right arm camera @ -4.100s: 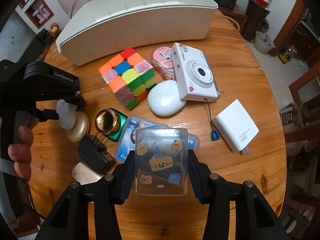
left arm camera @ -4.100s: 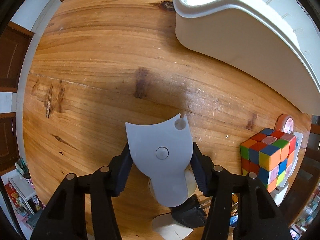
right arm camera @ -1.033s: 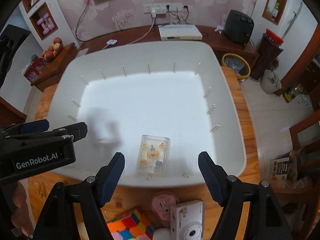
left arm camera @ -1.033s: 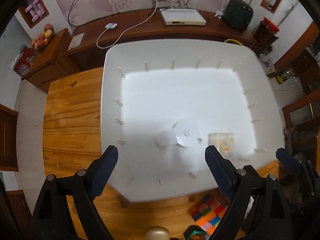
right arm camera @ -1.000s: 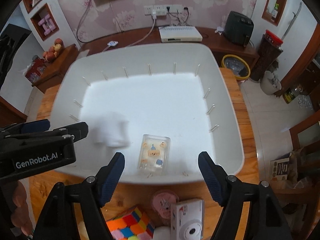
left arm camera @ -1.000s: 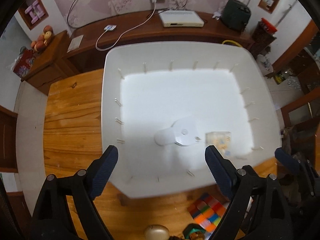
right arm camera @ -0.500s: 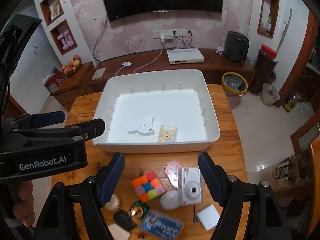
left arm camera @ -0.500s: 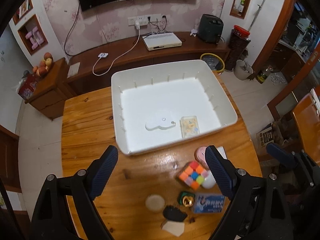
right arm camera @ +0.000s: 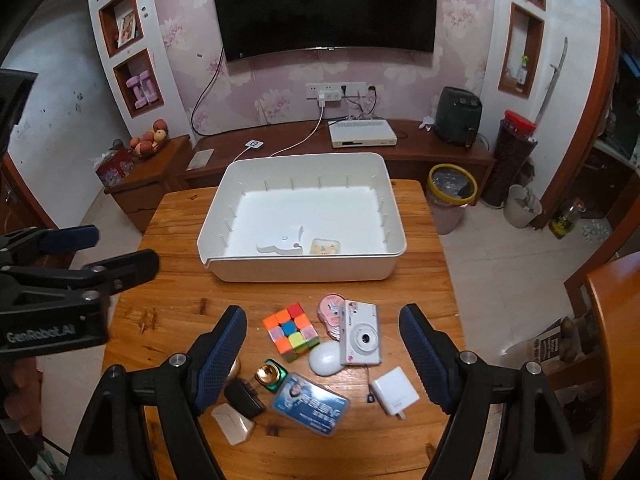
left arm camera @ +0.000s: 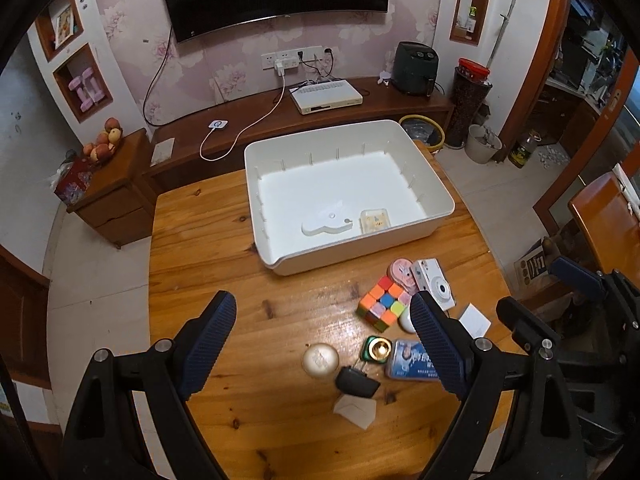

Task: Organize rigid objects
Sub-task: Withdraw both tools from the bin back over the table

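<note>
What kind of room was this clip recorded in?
Most likely a home living or dining room: a wall-mounted TV above a low wooden console, flowered wallpaper, and a wooden table holding a white bin.

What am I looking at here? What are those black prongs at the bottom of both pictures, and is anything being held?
No robot: a person holds a two-finger grabber in each hand, each with a wide-angle camera looking along its fingers. One picture is from the left gripper, the other from the right gripper, whose jaws are opening. Both are empty and hover above a wooden table. A white bin there holds a white gadget and a small clear box. On the table wait a cube, a camera, a charger, a card case and a few other things.
</note>
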Available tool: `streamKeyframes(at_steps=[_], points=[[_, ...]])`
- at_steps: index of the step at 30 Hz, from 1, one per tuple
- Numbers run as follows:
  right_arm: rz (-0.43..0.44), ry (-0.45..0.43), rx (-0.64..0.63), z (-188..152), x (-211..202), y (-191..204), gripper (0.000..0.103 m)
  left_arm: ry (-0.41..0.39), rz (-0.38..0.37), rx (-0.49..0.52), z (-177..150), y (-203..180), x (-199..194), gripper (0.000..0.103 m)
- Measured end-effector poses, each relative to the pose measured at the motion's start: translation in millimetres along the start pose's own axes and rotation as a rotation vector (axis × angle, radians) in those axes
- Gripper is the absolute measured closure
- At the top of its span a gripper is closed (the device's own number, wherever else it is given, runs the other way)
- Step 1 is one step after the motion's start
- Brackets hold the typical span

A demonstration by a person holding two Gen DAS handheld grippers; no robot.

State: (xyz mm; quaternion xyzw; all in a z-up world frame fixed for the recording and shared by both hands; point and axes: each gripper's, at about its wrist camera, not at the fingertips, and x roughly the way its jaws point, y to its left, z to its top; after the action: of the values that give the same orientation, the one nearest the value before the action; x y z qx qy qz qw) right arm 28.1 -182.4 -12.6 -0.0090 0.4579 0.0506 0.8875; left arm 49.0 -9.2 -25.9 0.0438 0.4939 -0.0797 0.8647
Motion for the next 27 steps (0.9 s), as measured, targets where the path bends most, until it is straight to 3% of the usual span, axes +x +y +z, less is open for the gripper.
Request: streamKeyframes(at_steps=[11, 22, 27], points=[[0.015, 0.026, -0.058, -29, -1, 5, 0.023, 0.073, 0.001, -0.049, -35, 4, 16, 0.013], [0.096, 0.098, -0.118, -77, 46, 0, 0.023, 0.277, -0.004, -0.131, -82, 14, 80, 0.013], [0.147, 0.138, -0.147, -104, 77, 0, 0.023, 0.407, -0.067, -0.181, -107, 14, 110, 0.013]])
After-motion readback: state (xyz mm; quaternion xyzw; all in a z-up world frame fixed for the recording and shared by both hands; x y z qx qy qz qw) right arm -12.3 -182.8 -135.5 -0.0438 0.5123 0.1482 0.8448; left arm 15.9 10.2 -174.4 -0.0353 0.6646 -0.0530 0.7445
